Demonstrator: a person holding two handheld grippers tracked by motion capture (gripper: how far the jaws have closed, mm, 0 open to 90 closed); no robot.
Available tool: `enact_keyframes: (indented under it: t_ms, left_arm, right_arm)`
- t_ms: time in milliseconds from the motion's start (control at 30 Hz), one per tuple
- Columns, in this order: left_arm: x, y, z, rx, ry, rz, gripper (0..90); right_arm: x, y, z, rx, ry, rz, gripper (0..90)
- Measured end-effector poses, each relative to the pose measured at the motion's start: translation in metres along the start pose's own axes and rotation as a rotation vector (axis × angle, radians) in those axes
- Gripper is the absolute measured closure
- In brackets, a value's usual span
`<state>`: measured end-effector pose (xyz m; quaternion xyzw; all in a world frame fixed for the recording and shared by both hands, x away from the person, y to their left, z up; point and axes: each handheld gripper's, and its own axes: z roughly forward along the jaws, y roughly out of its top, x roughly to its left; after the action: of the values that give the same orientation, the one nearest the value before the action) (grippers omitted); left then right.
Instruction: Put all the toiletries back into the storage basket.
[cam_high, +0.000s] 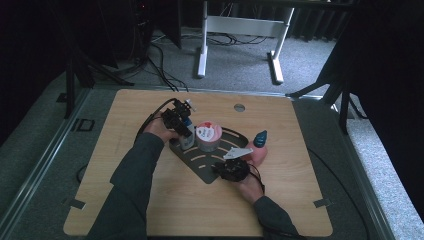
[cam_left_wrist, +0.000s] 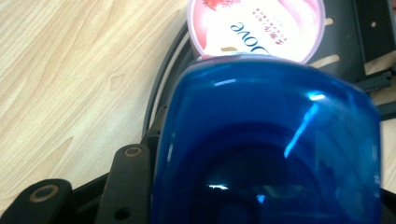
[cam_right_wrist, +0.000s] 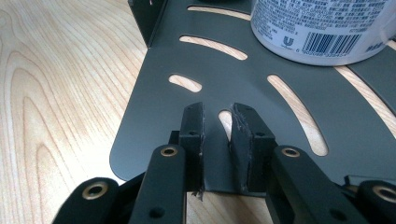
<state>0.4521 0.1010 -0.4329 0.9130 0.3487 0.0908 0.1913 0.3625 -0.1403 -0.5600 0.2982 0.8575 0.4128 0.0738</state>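
Counter (cam_high: 150, 210) was seen carrying the slotted black rack (cam_high: 202, 167), pink-lidded tub (cam_high: 208, 135) standing on it. Blue-capped bottle (cam_left_wrist: 266, 144) was clamped in the left gripper (cam_high: 178, 121) just beside the tub, probably touching the rack. Right gripper (cam_right_wrist: 218, 140) was closed on the rack's near edge. Rack should be kept pinned while the bottle is lowered upright.

Light wooden table (cam_high: 125, 200) with rounded corners; dark slotted metal tray (cam_high: 200, 162) lies mid-table, pink bottle with blue cap (cam_high: 259, 147) just beside its right edge.
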Motion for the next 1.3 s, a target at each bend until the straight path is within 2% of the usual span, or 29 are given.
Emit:
enact_keyframes:
  t_ms: [200,500,900,1300]
  left_arm:
    - [0.003,0.000,0.003,-0.013,0.004,-0.013,55.3]
    - [0.005,0.002,0.007,-0.022,0.035,-0.022,55.3]
    - [0.008,0.003,0.012,-0.025,0.046,-0.038,55.2]
    - [0.012,0.005,0.015,-0.051,0.039,-0.059,55.2]
  right_arm:
    - [0.000,0.000,0.000,-0.001,0.000,0.000,74.7]
    - [0.000,0.000,0.000,0.001,0.001,0.001,74.7]
    - [0.000,0.000,0.000,0.000,0.001,0.001,74.7]
    - [0.000,0.000,0.000,-0.001,0.001,0.001,74.7]
